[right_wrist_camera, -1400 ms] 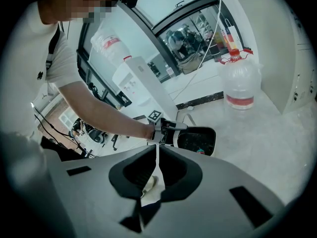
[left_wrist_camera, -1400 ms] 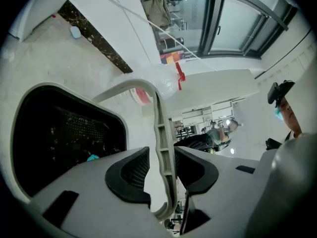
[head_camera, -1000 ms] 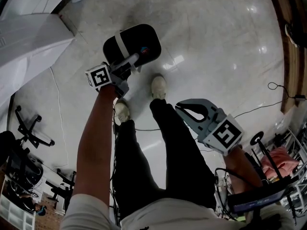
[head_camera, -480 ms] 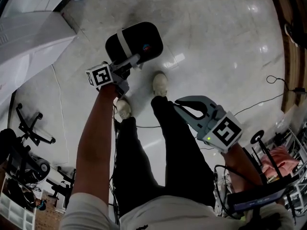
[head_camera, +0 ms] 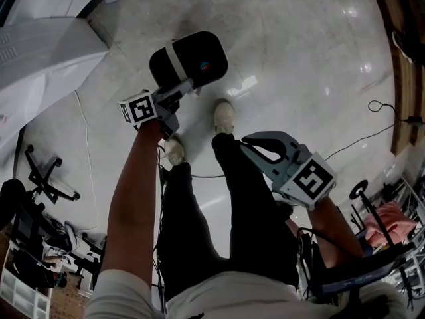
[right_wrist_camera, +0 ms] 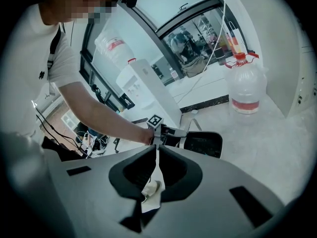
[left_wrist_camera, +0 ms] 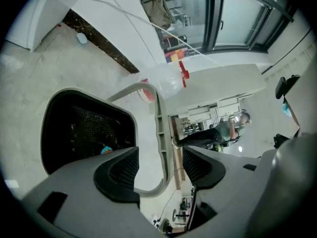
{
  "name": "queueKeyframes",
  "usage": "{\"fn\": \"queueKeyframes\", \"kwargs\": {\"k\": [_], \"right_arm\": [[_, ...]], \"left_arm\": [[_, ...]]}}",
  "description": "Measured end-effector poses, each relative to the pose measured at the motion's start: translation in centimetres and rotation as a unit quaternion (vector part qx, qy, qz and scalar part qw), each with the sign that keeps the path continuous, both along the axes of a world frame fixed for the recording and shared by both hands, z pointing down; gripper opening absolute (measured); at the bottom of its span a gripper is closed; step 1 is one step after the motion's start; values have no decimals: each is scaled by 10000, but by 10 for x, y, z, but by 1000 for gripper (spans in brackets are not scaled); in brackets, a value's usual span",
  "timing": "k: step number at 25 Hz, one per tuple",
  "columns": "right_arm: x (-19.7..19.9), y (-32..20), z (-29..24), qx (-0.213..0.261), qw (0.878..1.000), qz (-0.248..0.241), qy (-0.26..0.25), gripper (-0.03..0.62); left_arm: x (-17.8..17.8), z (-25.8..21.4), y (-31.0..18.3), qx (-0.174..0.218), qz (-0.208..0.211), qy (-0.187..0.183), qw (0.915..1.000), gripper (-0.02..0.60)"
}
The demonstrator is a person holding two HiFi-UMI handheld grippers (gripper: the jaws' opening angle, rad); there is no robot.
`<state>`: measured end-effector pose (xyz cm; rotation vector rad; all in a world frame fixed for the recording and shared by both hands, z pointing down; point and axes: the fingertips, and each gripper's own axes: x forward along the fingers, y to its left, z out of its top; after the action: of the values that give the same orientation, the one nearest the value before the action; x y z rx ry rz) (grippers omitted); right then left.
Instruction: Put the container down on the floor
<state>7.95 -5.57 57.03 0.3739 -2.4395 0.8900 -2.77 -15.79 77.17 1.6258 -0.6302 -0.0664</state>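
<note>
Fingers of the left gripper are opening, spread wide to either side of the grey handle, which stands between them unpressed. Container, a black basket bearing that handle, rests on the floor at 12 o'clock from the person's shoes, with the left gripper at its 7 o'clock edge. Right gripper, jaws closed together, hangs well apart at 5 o'clock from the container, over the person's leg.
</note>
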Motion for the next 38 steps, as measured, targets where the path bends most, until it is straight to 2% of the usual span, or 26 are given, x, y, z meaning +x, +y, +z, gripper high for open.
{"fn": "queueKeyframes", "kwargs": {"k": [7, 11, 15, 18, 20, 24, 28, 34, 38], "right_arm": [[-8, 0, -29, 102, 9999, -96, -1, 26], [-10, 1, -58, 119, 9999, -35, -103, 26], [-10, 1, -88, 193, 9996, -66, -194, 26], [-13, 3, -113, 326, 9992, -98, -206, 26], [-14, 8, -132, 426, 9989, -10, -205, 26], [-13, 26, -164, 607, 9975, 356, -118, 26], [-23, 54, -200, 689, 9951, 689, -194, 26], [-63, 114, -261, 929, 9923, 738, -353, 26], [-89, 142, -302, 1190, 9889, 763, -461, 26]], "left_arm": [[-28, -36, 29, -195, -181, -278, 9993, 270], [-35, -86, 58, -180, -235, -179, 9994, 263], [-40, -144, 84, -52, -347, -263, 9990, 145], [-34, -197, 103, 194, -224, -185, 9994, 48], [-21, -239, 119, 347, -25, -13, 9994, 16], [2, -321, 155, 691, 364, 370, 9963, 9], [8, -395, 190, 1062, 593, 679, 9902, 9], [-17, -480, 253, 1599, 823, 500, 9824, 9], [-29, -524, 283, 2083, 1005, 343, 9723, 9]]}}
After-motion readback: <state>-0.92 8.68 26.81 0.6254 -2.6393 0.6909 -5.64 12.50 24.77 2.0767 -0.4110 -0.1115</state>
